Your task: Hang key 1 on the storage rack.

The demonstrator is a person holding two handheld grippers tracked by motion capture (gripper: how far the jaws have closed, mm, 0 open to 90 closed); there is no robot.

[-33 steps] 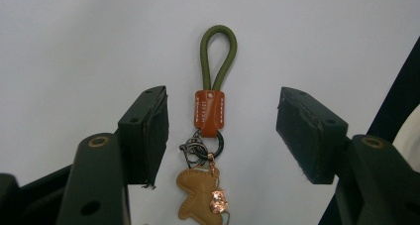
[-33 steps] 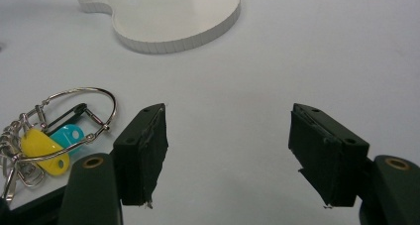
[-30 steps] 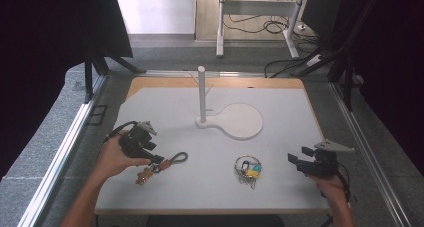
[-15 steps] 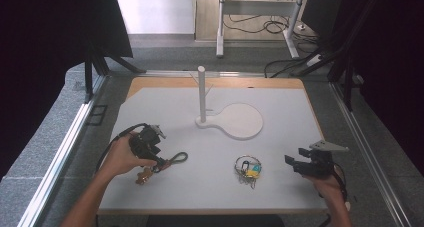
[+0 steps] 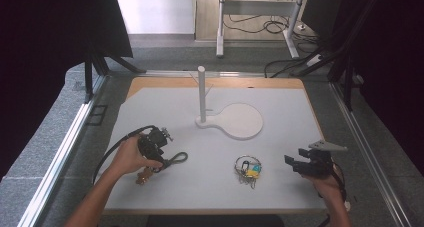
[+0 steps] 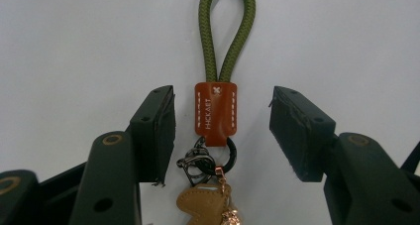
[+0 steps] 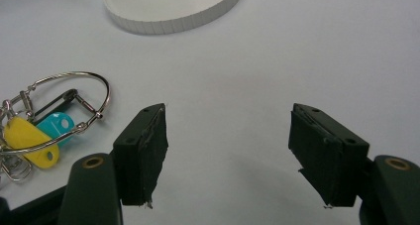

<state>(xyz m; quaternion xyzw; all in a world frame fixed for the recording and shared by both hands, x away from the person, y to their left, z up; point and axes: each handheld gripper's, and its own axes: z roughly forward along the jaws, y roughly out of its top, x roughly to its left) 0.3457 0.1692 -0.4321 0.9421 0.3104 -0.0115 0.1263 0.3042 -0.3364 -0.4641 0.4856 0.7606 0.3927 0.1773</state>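
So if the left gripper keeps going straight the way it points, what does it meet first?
Probably the brown leather tab of the green cord keychain, which lies between the open jaws of the left gripper; the pads do not touch it yet. Depth is hard to judge.

keychain (image 6: 216,113): olive-green braided cord loop, orange-brown leather tab with white stitching, a white cross mark and pale lettering, dark metal ring and clasp, tan leather charm, gold-tone trinket; key ring (image 7: 59,103): silver wire loop, one yellow tag, one turquoise tag; stand (image 5: 231,118): plain white post and round base; table (image 5: 280,172): white top, light wood strip at far edge; left gripper (image 6: 221,131) and right gripper (image 7: 229,153): black jaws, brass-coloured screw rings
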